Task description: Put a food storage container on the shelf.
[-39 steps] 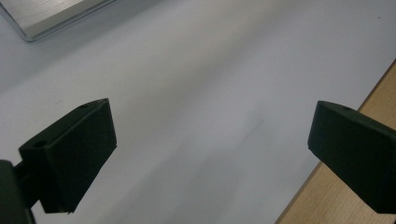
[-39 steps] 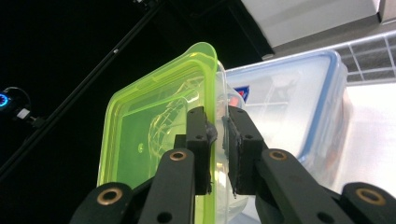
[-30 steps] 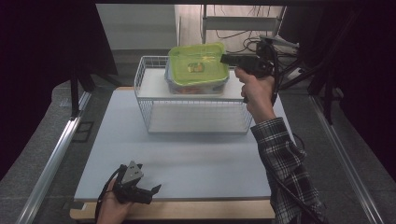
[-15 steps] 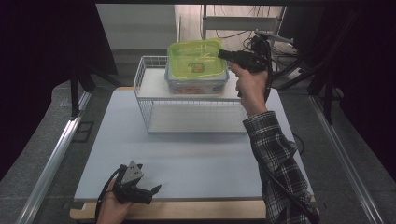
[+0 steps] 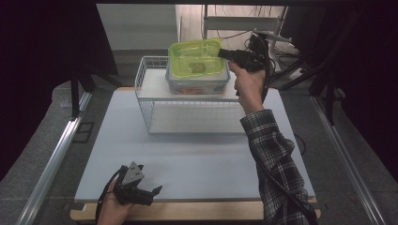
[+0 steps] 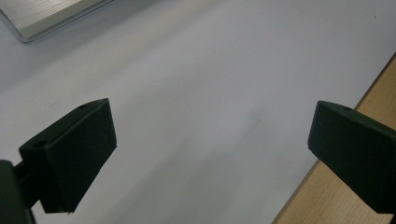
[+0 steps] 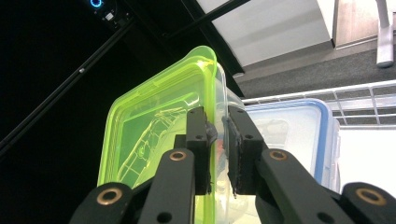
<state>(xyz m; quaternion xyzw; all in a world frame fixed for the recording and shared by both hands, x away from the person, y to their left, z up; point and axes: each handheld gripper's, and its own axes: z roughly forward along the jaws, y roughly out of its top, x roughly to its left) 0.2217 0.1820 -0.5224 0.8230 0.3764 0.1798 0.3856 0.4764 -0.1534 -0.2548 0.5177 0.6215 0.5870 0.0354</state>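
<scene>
Your right gripper [image 5: 224, 53] has its jaws clamped on the right-hand rim of the clear plastic food container with the lime-green lid [image 5: 195, 59], and that container hangs tilted above the white wire basket [image 5: 145, 101], its far edge tipped up. In the right gripper view the jaws pinch the wall of the green-lidded container [image 7: 159, 135] edge-on, lid to one side of the jaws and clear tub to the other, so the whole box extends away from your grip toward the basket's left wall. Just beneath it, inside the basket, sits a second clear container with a blue-rimmed lid [image 7: 299, 126]. I judge the coming move turns on this: the load hangs wholly to one side of the pinch, so keep your wrist firm or the box may swing. Your left gripper [image 5: 151, 192] rests at the near edge of the white table mat [image 5: 197, 159], well apart from the basket, jaws wide with nothing between them.
</scene>
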